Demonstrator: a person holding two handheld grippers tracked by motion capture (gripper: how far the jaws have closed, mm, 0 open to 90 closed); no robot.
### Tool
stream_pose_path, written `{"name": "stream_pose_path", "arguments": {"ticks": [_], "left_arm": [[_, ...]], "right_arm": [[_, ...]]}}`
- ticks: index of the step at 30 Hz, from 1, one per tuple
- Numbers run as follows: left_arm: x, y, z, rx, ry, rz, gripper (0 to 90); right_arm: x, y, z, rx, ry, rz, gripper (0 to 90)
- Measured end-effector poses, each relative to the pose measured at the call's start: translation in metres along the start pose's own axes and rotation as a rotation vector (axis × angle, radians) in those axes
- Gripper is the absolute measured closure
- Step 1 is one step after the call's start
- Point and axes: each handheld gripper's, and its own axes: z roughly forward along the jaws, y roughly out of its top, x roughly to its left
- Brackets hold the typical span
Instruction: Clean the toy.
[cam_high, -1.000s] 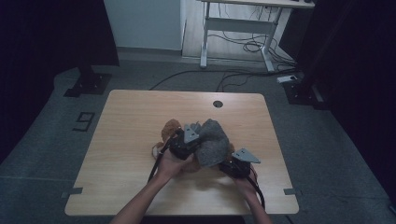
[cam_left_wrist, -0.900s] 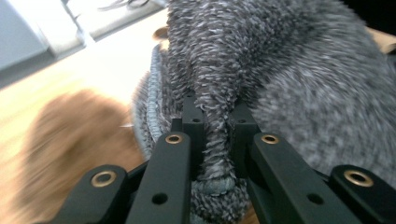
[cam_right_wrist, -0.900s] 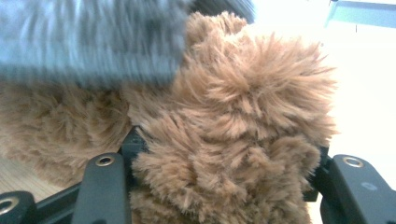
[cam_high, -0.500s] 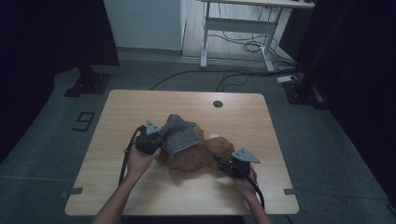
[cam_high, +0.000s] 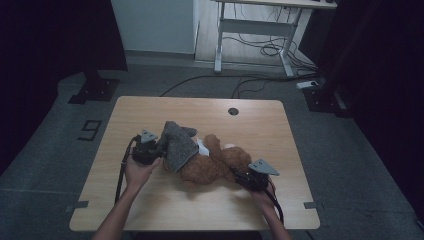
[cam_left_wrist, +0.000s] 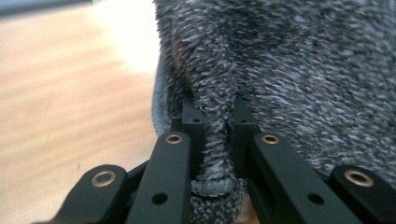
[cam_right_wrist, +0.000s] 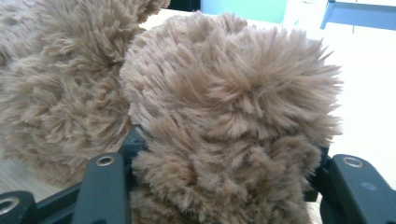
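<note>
Left tongs (cam_left_wrist: 215, 140) were pinched on the grey knit (cam_left_wrist: 299, 70); right tongs (cam_right_wrist: 219, 186) gripped the teddy bear (cam_high: 215, 165) (a fluffy limb) lying between them.

You're working in a lab-like recording room — a bare wooden table (cam_high: 150, 210) on grey carpet (cam_high: 45, 165), black curtains (cam_high: 50, 40) around, a cabled desk frame (cam_high: 260, 30) behind — nothing homely.

teddy bear (cam_high: 215, 165) – brown fur | knit garment (cam_high: 177, 145) – mottled grey | tongs (cam_left_wrist: 212, 140) – black | table (cam_high: 150, 115) – light wood, seemingly
</note>
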Motion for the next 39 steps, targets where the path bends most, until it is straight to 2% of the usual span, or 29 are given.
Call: {"name": "stream_pose_path", "arguments": {"ticks": [3, 7, 9, 10, 11, 12, 15, 17, 19, 23, 25, 29, 35, 37, 39], "left_arm": [[-0.022, 0.018, -0.002, -0.036, -0.014, 0.064, 81.0], [-0.057, 0.043, 0.011, -0.027, -0.023, 0.155, 81.0], [-0.071, 0.048, 0.019, -0.031, -0.045, 0.182, 81.0], [-0.087, 0.049, 0.029, -0.030, -0.064, 0.208, 81.0], [-0.087, 0.049, 0.029, -0.030, -0.064, 0.208, 81.1], [-0.100, 0.048, 0.038, -0.011, -0.064, 0.241, 81.1], [-0.116, 0.045, 0.050, 0.004, -0.031, 0.298, 81.3], [-0.114, 0.044, 0.051, 0.003, -0.040, 0.285, 81.4], [-0.106, 0.044, 0.050, 0.014, -0.047, 0.254, 81.3], [-0.087, 0.035, 0.044, 0.036, -0.024, 0.223, 81.3], [-0.074, 0.028, 0.039, 0.043, -0.004, 0.207, 81.3], [-0.049, 0.018, 0.026, 0.036, -0.006, 0.150, 81.2], [-0.034, 0.020, 0.006, 0.013, 0.024, 0.125, 81.0], [-0.032, 0.024, -0.001, -0.004, 0.011, 0.106, 81.0], [-0.037, 0.033, -0.010, -0.038, -0.010, 0.097, 81.0]], "right_arm": [[0.000, 0.000, 0.000, 0.000, -0.002, 0.003, 40.4], [0.002, -0.001, -0.001, -0.003, -0.015, -0.001, 40.3], [0.002, -0.001, -0.001, -0.004, -0.014, 0.001, 40.3], [0.002, -0.001, -0.001, -0.004, -0.013, 0.001, 40.3], [0.002, -0.001, -0.001, -0.003, -0.013, 0.000, 40.3], [0.001, -0.001, -0.001, -0.003, -0.012, 0.000, 40.3], [0.001, -0.001, -0.001, -0.003, -0.014, -0.002, 40.3], [0.000, -0.001, -0.002, 0.000, -0.014, -0.004, 40.3], [0.000, -0.001, -0.002, -0.001, -0.011, -0.006, 40.3], [0.003, 0.001, -0.001, -0.002, -0.013, -0.014, 40.2], [0.003, 0.001, -0.001, -0.004, -0.014, -0.017, 40.2], [0.003, 0.001, 0.000, -0.005, -0.014, -0.014, 40.1], [0.003, 0.001, 0.000, -0.003, -0.019, -0.014, 40.4], [0.003, 0.002, 0.000, 0.004, -0.023, -0.014, 40.6], [0.005, 0.002, 0.000, 0.007, -0.029, -0.018, 40.9]]}}
